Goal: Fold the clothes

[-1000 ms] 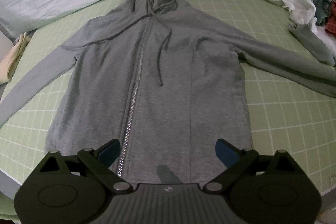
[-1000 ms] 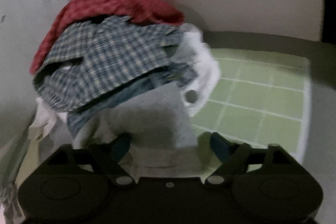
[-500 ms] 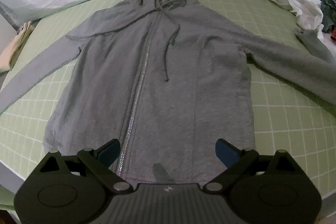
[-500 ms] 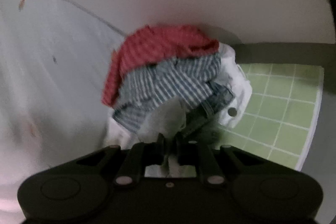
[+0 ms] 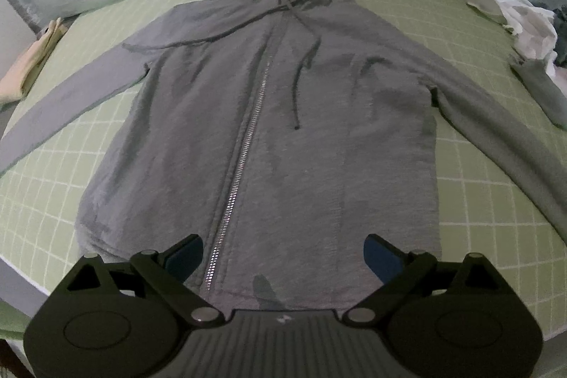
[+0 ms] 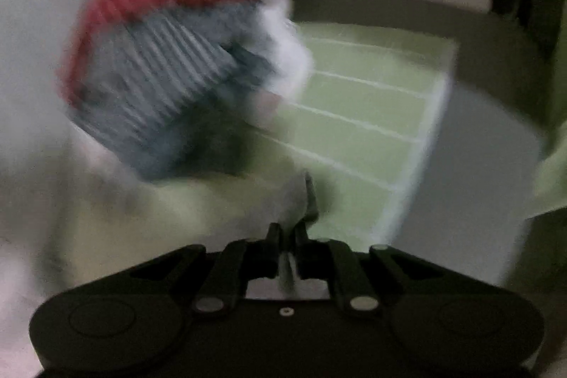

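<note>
Left wrist view: the left tool (image 5: 283, 257) hangs spread over the hem of the grey hoodie (image 5: 276, 116), whose zipper runs straight away toward the bed's far edge.

Right wrist view: the right tool (image 6: 287, 236), its jaws having just closed, pinches the hoodie's sleeve cuff (image 6: 297, 201) near the bed's corner, so the right hand is nearer that sleeve.

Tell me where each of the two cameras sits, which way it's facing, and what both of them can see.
Left wrist: rides the left hand-held gripper, angled steeply down at a grey zip hoodie spread flat on the green checked sheet; its open blue-padded fingers show.
Right wrist: rides the right hand-held gripper, facing a blurred clothes pile by the wall; its fingers are shut on grey fabric.
Shared: the green checked sheet and the clothes pile, at the left view's right edge.
</note>
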Motion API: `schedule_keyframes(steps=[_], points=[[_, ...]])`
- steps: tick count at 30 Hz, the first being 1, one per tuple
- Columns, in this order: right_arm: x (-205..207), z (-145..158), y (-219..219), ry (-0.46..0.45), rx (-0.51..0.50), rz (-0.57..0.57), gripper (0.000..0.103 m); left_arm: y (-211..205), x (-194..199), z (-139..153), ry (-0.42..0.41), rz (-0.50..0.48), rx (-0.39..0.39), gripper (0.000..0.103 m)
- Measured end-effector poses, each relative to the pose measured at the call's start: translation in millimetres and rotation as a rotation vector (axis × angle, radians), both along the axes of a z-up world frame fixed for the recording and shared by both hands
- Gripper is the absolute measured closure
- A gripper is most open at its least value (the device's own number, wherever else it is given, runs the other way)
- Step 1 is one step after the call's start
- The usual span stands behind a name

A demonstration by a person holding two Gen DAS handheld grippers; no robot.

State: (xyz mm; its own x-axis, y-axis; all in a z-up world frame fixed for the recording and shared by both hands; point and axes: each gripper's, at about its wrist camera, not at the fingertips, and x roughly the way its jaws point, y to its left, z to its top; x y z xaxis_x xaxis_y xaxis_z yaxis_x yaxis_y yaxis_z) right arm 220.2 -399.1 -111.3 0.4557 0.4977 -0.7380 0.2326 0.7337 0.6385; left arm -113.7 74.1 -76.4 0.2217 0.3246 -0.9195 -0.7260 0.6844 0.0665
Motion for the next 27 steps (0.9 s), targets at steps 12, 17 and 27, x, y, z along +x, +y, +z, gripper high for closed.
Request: schedule_keyframes(steps=[12, 17, 27], points=[[6.0, -14.2, 9.7, 0.067, -0.357, 0.048, 0.093, 7.3, -10.4, -6.1, -0.002, 0.035, -0.037, 0.006], [4.3, -15.1, 11.9, 0.054, -0.372, 0.049, 0.093, 9.6, -16.6, -4.5, -0.009, 0.039, -0.035, 0.006], [0.3, -10.8, 19.9, 0.027, -0.427, 0.058, 0.089, 15.9, -34.1, -3.1, -0.028, 0.045, -0.037, 0.006]])
